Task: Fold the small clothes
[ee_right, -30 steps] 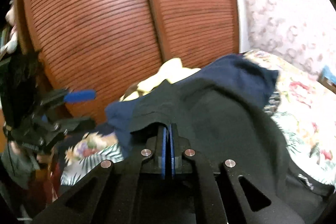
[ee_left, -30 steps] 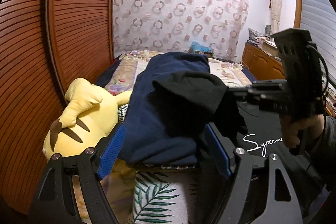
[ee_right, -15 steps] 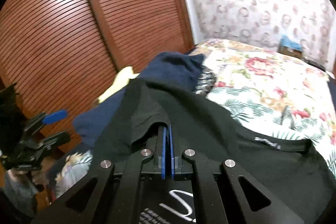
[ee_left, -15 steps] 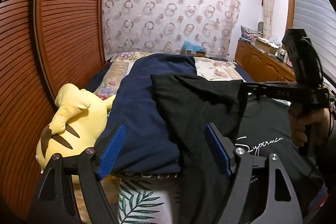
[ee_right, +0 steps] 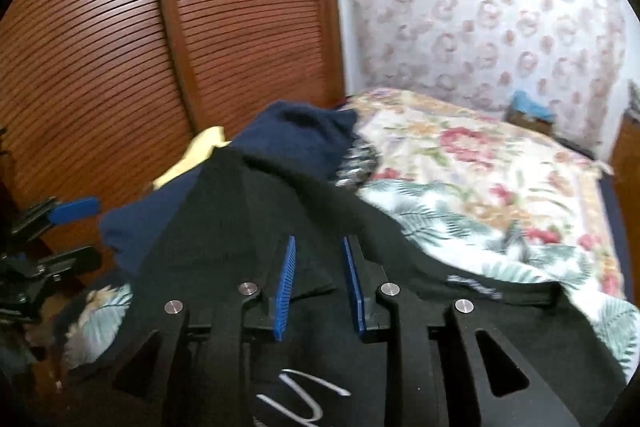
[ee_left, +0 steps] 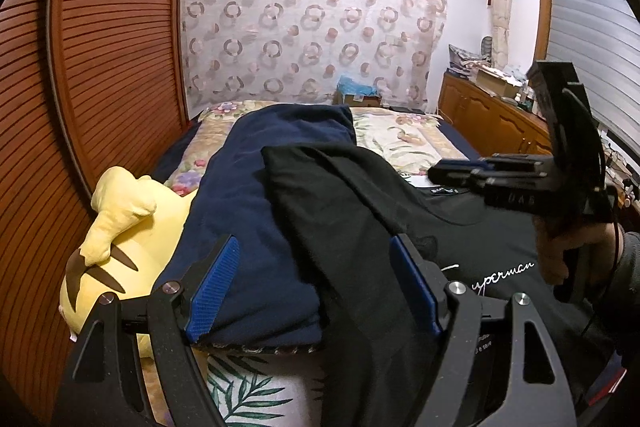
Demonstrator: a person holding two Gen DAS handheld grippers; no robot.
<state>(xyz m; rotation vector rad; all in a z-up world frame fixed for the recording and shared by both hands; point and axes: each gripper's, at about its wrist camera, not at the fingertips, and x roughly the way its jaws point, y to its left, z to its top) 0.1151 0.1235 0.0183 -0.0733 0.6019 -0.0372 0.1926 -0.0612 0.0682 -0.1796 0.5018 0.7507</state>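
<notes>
Dim indoor light, fisheye warp, right-wrist blur

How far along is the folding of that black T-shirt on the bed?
Early on. Done: one side of the black T-shirt is folded over, lying partly on the navy garment. In hand: the right gripper is opening, its pads clear of the fabric edge between them; the left gripper is open and holds nothing. Left: the printed front is spread flat on the floral bedspread, so the remaining folds are not yet done.

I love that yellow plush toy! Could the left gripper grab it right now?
Probably yes. The left gripper is open and holds nothing, and the yellow plush toy lies just beside its left finger, uncovered on that side. Only the navy garment overlaps its far edge.
</notes>
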